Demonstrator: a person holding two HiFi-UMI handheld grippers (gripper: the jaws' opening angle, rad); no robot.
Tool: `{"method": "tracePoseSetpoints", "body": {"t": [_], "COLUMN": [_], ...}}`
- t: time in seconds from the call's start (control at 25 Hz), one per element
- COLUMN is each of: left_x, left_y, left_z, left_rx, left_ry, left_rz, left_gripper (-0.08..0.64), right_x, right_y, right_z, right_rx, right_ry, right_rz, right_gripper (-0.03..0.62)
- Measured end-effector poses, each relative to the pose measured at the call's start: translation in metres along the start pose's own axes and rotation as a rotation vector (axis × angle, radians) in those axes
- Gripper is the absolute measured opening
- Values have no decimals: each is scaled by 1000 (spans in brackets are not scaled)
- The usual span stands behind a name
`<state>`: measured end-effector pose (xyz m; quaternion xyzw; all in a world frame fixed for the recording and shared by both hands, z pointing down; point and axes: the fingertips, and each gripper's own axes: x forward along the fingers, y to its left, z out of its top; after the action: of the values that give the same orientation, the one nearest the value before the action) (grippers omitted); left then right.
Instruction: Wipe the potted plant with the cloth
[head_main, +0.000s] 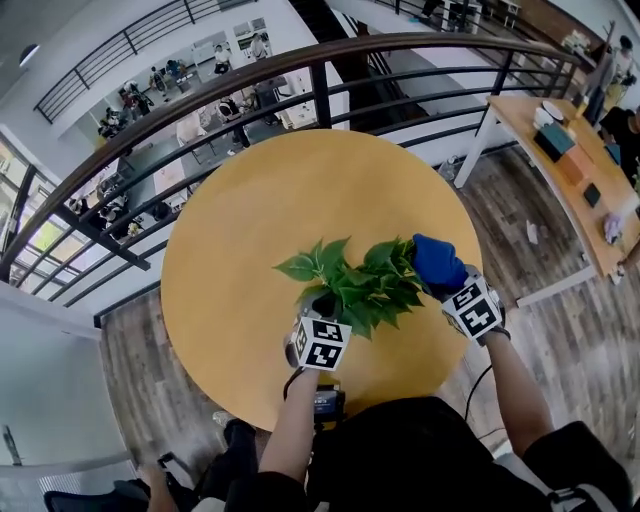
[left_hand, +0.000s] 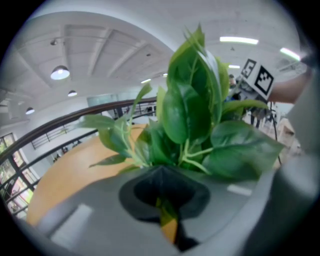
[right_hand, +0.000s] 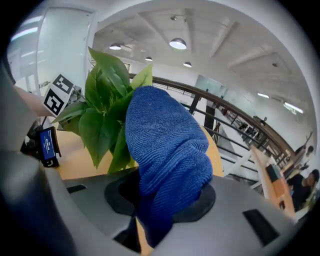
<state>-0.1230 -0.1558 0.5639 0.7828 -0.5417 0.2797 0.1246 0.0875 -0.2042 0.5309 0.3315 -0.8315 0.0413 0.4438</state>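
A leafy green plant (head_main: 355, 285) stands near the front of the round yellow table (head_main: 260, 220); its pot is hidden. My left gripper (head_main: 322, 305) is at the plant's base, its jaws drawn together with a green bit in the slit. In the left gripper view (left_hand: 162, 200) the plant's leaves (left_hand: 195, 115) rise straight from the jaws. My right gripper (head_main: 445, 285) is shut on a blue cloth (head_main: 437, 262), which presses against the right-hand leaves. In the right gripper view (right_hand: 150, 210) the cloth (right_hand: 167, 145) bulges from the jaws beside the plant's leaves (right_hand: 102, 115).
A dark railing (head_main: 300, 65) curves behind the table, with a lower floor beyond it. A wooden desk (head_main: 570, 160) with several items stands at the right. The person's arms and dark torso fill the bottom of the head view.
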Motion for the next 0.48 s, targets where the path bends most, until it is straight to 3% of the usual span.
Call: {"method": "tracePoseSetpoints", "body": {"t": [0.12,0.28,0.48], "left_x": [-1,0,-1], "left_y": [2,1,2], "left_z": [1,0,1], "left_rx": [-2,-2,-1], "left_ry": [1,2,2], "left_rz": [4,3,2], "left_gripper": [0,0,0], "right_x": [4,1,-36], "right_y": [-2,-6,-37], "right_z": [-27,-56,-28], "right_rx": [127,177,216], "right_ry": [31,74,-47], "right_rz": [39,18,-94], "right_gripper": [135,135,135]}}
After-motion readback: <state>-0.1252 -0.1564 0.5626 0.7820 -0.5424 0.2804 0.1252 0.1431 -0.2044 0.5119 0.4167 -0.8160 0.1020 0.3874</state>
